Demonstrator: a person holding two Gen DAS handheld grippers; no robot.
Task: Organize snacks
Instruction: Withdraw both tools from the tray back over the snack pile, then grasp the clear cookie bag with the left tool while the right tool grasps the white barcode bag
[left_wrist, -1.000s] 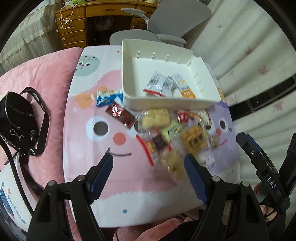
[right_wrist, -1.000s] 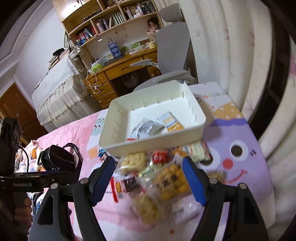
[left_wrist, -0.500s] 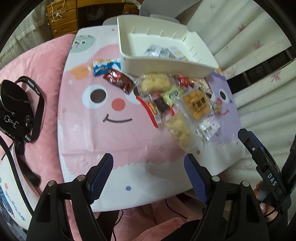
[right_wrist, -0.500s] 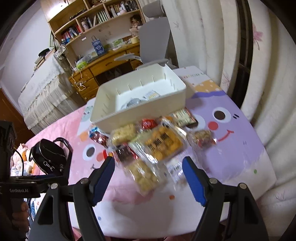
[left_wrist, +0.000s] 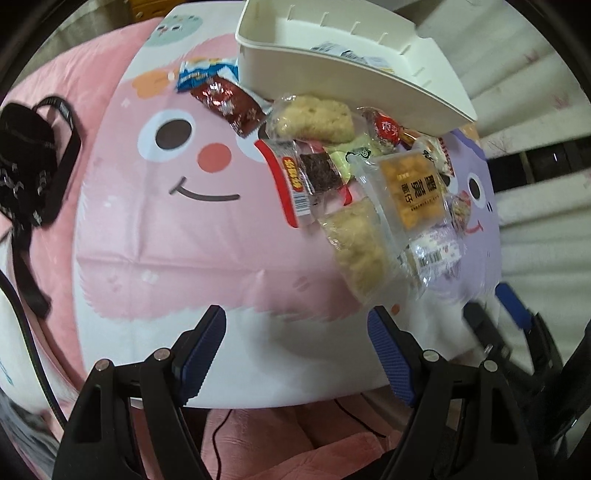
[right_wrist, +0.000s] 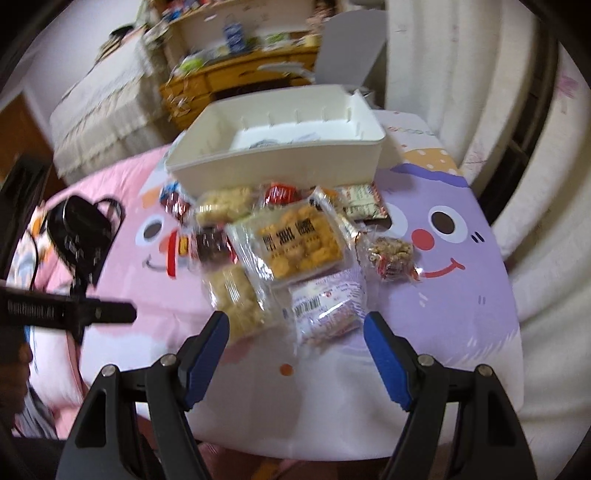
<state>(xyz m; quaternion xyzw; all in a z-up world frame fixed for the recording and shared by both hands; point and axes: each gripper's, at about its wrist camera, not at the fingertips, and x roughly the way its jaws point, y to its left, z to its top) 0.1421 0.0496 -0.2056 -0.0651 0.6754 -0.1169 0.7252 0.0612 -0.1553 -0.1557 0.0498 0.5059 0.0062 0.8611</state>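
Several wrapped snacks lie heaped on a small cartoon-print table (left_wrist: 177, 236) (right_wrist: 461, 295), in front of a white bin (left_wrist: 332, 70) (right_wrist: 280, 162) that holds a few packets. The orange cracker pack (left_wrist: 410, 195) (right_wrist: 303, 240) tops the heap, a pale rice-cake pack (left_wrist: 358, 243) (right_wrist: 236, 291) beside it, a barcode pack (right_wrist: 325, 302) nearest the right gripper. My left gripper (left_wrist: 295, 325) hangs open over the table's near edge, empty. My right gripper (right_wrist: 293, 328) is open and empty just short of the barcode pack; it also shows as a blurred dark shape in the left wrist view (left_wrist: 513, 314).
A black bag with a strap (left_wrist: 26, 166) (right_wrist: 81, 229) lies on the pink bedding (left_wrist: 66, 85) left of the table. White curtains (right_wrist: 498, 110) hang to the right. A grey chair (right_wrist: 351, 48) and wooden desk (right_wrist: 236, 74) stand behind the bin.
Both grippers have sunk toward the table and drawn back to its near edge, tilting further down. The snack heap now lies beyond the fingertips. Jaws have stayed equally wide.
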